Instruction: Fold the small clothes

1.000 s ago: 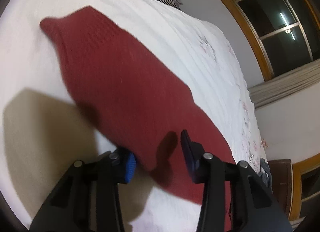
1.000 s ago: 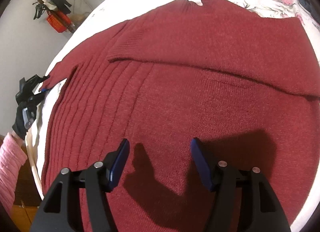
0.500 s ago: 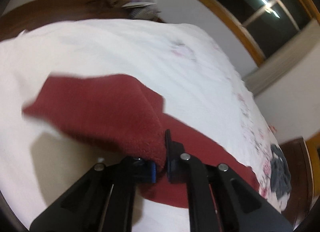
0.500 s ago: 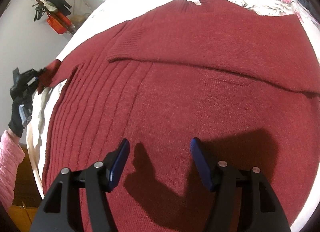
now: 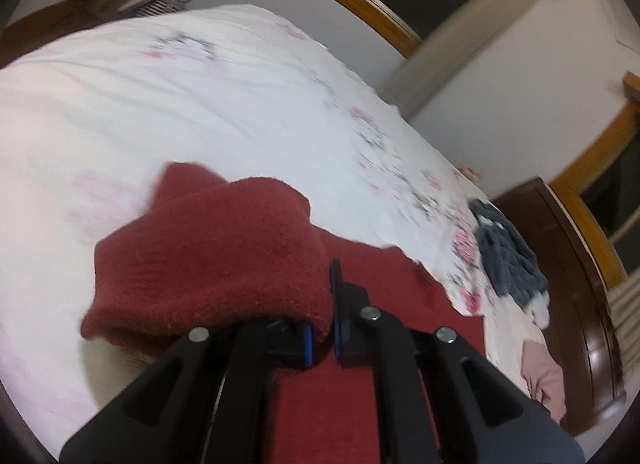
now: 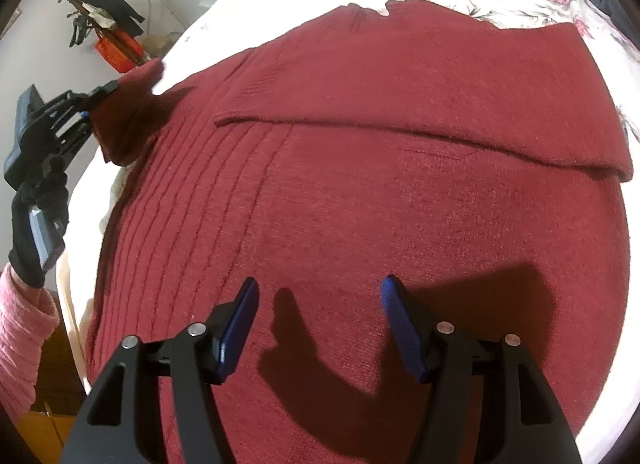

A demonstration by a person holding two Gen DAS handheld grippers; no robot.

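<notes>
Red knit sweater (image 6: 360, 192) spread flat on the floral bedspread (image 5: 200, 104), filling most of the right wrist view. One sleeve already folded across the chest, lying as a band (image 6: 440, 104) with its lower edge running from left of centre out toward the right side. Ribbed body below that fold lying smooth, hem end nearest the camera.

Left gripper (image 5: 320, 338) pressed together on the other sleeve (image 5: 216, 260), pinching the knit near its cuff end. Sleeve lifted clear of the bedspread and bunched over the fingers, cuff drooping to the left. Same grip visible from the right wrist view at far left (image 6: 86, 110): sleeve end raised off the bed edge, gloved hand (image 6: 36, 232) behind the tool, pink cuff below it.

Right gripper (image 6: 320, 320) spread wide, holding nothing, hovering above the lower body of the sweater; shadow of the fingers cast on the knit. Contact with the fabric not evident.

Dark grey garment (image 5: 508, 256) and a pink one (image 5: 544, 380) lying further along the bed, apart from the sweater, unfolded.

Progress estimate: early-middle. One sleeve fold done; second sleeve picked up but not yet laid across. Remaining, probably: lay second sleeve over the chest, fold body hem to collar, then the other garments.
</notes>
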